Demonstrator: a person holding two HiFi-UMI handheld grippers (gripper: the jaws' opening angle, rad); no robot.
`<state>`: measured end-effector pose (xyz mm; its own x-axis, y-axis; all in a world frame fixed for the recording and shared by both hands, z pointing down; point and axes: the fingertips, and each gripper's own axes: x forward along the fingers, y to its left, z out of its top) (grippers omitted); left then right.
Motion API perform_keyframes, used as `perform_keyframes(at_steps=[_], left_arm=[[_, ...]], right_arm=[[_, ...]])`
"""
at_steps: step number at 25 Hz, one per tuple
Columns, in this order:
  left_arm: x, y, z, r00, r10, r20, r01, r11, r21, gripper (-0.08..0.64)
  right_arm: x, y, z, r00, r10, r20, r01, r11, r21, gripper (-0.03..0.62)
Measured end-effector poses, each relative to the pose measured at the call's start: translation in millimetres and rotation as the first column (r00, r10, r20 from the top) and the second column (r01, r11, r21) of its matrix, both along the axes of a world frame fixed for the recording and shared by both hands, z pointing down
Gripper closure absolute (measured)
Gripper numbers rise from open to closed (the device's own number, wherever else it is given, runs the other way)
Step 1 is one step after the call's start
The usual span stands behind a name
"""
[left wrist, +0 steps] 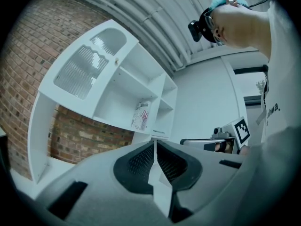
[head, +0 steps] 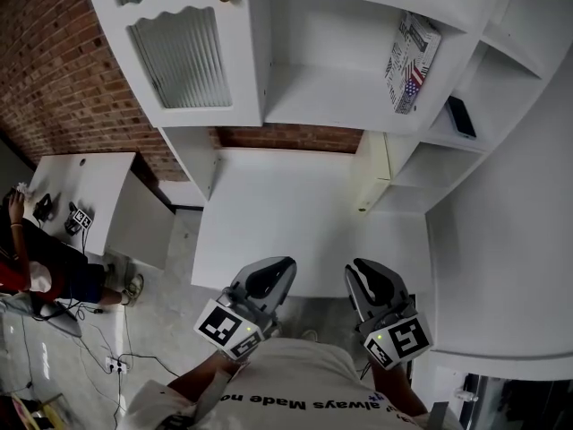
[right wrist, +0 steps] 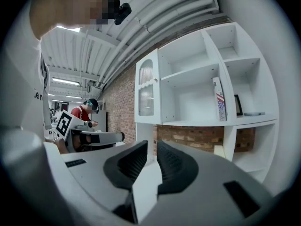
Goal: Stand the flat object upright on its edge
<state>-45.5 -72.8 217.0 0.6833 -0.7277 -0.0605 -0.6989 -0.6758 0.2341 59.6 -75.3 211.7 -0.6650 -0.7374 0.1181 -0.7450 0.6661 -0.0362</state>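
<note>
At far left a person (head: 31, 262) sits by another table. We hold our left gripper (head: 279, 269) over the white desk's (head: 286, 213) near edge, jaws pressed together, empty. Our right gripper (head: 363, 271) hangs beside it, jaws slightly apart, empty. Upper right, the book (head: 412, 61) stands on edge in the shelf unit (head: 349, 106), beside a compartment's right wall

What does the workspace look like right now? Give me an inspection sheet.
Surface: white desk, nothing seen on it.
Job's things: patterned book stands upright on a shelf.
Clutter: dark flat item on the side shelf.
Grippers: left gripper shut, empty; right gripper jaws slightly apart, empty; both low at the desk's front.
Cables: loose cables on the floor, left.
Surroundings: brick wall; ribbed-glass cabinet door; another person at a side table.
</note>
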Motion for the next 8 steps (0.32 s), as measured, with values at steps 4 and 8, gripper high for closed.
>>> perform_keyframes(at_steps=[4,8], left_arm=[[-3.4,0.6,0.9,1.0,0.001,-0.004,-0.001,1.0,-0.007,0.534],[-6.8,0.2,4.2,1.0,0.001,0.001,-0.001,1.0,-0.013,0.534]], right_arm=[[-1.8,-0.5,0.7,1.0,0.003,0.002,-0.003,1.0,0.0,0.528],[-5.1,0.4,3.4,1.0,0.005,0.0,-0.005,1.0,-0.004,0.528]])
